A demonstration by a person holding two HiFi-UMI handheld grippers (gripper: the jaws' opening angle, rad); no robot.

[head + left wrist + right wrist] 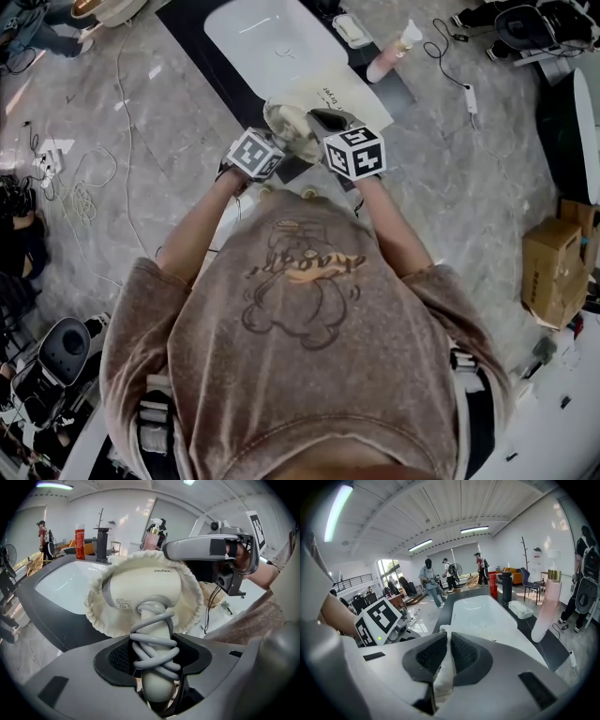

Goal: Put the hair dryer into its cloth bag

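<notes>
Now, a smooth rounded hair dryer (140, 590) sits in the ruffled cloth bag (97, 609).

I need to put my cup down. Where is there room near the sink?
Bare: the dark counter strip left of the white basin. Crowded: right of the basin, with the white tray and pink bottle.

I note the hair dryer (143, 588) head-first in the cloth bag (105, 618) mouth, sink (272, 42) beyond, bottle (389, 56) right of sink.
</notes>
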